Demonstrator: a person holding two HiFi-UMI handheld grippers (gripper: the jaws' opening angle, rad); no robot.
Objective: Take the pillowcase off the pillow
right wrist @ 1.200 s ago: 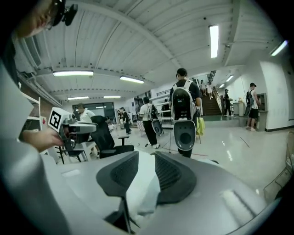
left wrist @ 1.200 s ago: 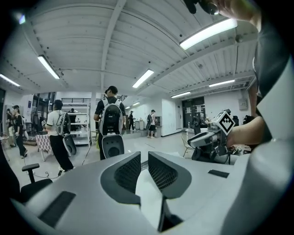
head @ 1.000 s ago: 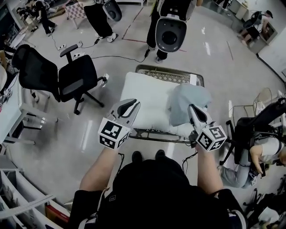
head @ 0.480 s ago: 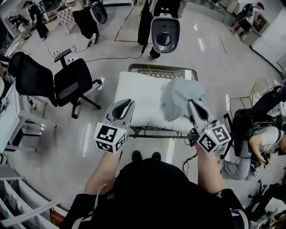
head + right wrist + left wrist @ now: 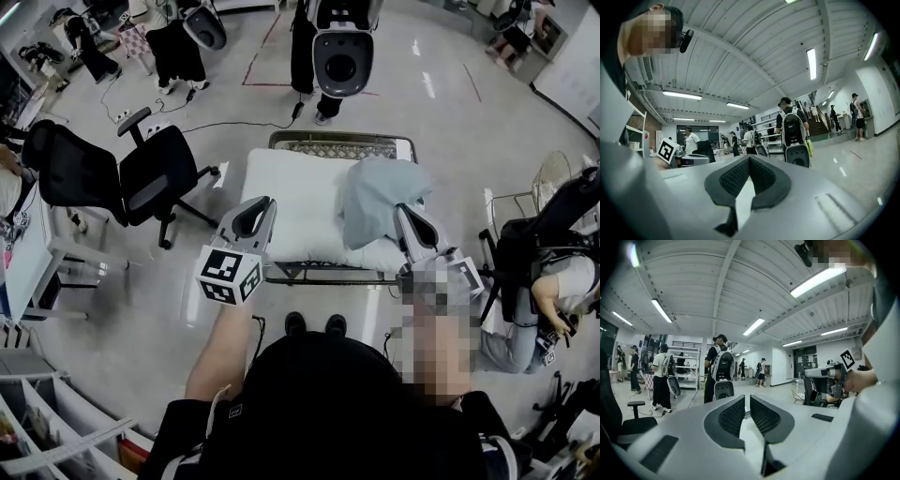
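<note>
Head view looks steeply down on a pale, glossy floor (image 5: pixel 112 281) with a low metal bed frame (image 5: pixel 339 146) standing in the middle of it, just ahead of the person's shoes (image 5: pixel 293 324). A black office chair (image 5: pixel 155 173) stands to the left of the frame, apart from it, and two people (image 5: pixel 323 37) in dark clothes with pack-like rigs stand beyond its far end. A white pillow (image 5: pixel 291 206) lies on the frame and covers most of it. The pillowcase (image 5: pixel 380 192), a pale blue-grey cloth, sits bunched in a heap on the right-hand part of the pillow, and the left part of the pillow is bare. The right gripper (image 5: pixel 402 210) reaches in from the near side, its tip at the near edge of the heaped pillowcase. Its own view shows the jaws pressed together at the tips with no cloth seen between them. The left gripper (image 5: pixel 265 204) is held over the left edge of the pillow; its jaws have just been closing and stand a narrow slit apart, with nothing between them
</note>
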